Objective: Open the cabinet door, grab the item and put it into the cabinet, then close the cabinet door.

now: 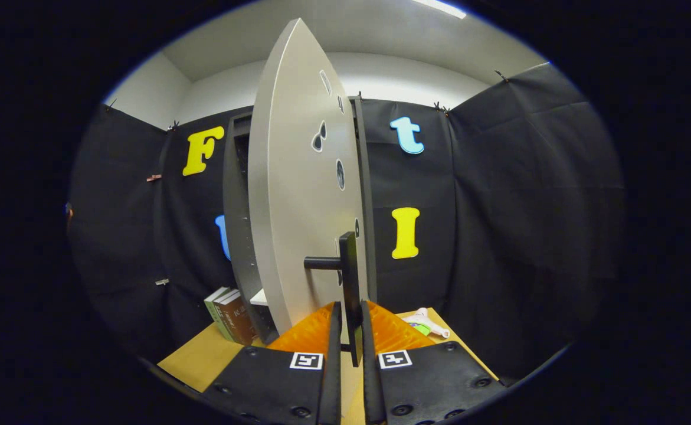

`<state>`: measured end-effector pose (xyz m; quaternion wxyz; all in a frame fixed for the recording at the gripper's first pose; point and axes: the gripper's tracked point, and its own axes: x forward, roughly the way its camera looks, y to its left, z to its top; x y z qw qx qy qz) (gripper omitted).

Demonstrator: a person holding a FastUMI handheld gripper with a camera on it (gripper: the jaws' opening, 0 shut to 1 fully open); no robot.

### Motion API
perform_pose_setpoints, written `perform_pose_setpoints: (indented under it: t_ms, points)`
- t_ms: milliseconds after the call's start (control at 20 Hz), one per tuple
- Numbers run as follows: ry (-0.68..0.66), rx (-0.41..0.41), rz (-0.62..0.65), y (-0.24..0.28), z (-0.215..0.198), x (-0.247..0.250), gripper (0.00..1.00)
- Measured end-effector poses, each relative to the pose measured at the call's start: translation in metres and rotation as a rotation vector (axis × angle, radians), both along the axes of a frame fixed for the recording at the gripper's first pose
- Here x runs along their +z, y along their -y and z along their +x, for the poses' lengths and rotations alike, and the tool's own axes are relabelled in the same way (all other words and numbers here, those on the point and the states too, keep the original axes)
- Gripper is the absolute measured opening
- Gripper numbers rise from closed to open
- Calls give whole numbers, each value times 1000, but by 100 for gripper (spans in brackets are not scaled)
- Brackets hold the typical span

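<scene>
While the cabinet door stands partly ajar, the gripper appears clamped on its black handle, whose upright bar runs between the orange fingers. A white item lies on the table, just right of the fingers; the cabinet opening lies left.

table: tan | cabinet, books upright beside it | white item, perhaps a tube

Hand-held gripper fingers clamp black handle of grey cabinet door, door swung partly open. Books beside cabinet on bench; white item right of fingers.
</scene>
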<state>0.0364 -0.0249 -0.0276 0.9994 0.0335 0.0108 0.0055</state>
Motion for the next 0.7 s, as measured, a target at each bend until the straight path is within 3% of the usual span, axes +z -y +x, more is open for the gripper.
perform_pose_setpoints:
  t_ms: [100,300,500,700]
  points:
    - [10,-41,-10,19,0,3,14]
    - [22,-106,13,39,-2,6,14]
    - [30,-105,43,35,-4,8,14]
    - [41,-177,-37,54,-12,11,14]
